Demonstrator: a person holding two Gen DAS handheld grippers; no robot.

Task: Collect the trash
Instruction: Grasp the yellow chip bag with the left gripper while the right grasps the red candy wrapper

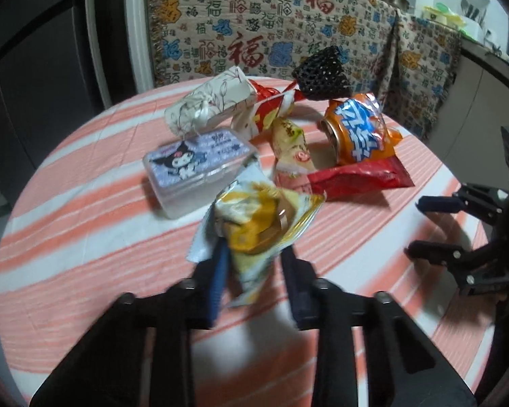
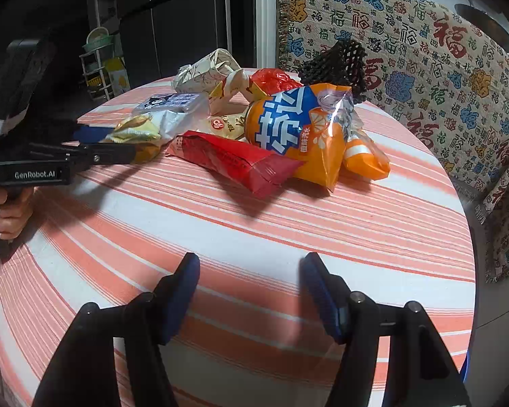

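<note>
A pile of trash lies on the striped round table (image 1: 85, 224): a yellow and white snack wrapper (image 1: 261, 224), a red wrapper (image 1: 359, 178), an orange drink can in an orange bag (image 1: 356, 132), a black foam net (image 1: 322, 74) and a small cream packet (image 1: 290, 146). My left gripper (image 1: 254, 257) is shut on the yellow wrapper and holds it just above the cloth; it also shows in the right wrist view (image 2: 129, 146). My right gripper (image 2: 251, 278) is open and empty over bare cloth, short of the red wrapper (image 2: 234, 162) and the orange bag (image 2: 302, 135).
A clear plastic box with a cartoon lid (image 1: 196, 166) and a floral tissue pack (image 1: 207, 101) sit in the pile. A patterned cloth (image 1: 271, 27) hangs behind the table. A dark cabinet (image 2: 180, 20) and a small rack (image 2: 98, 64) stand at the far left.
</note>
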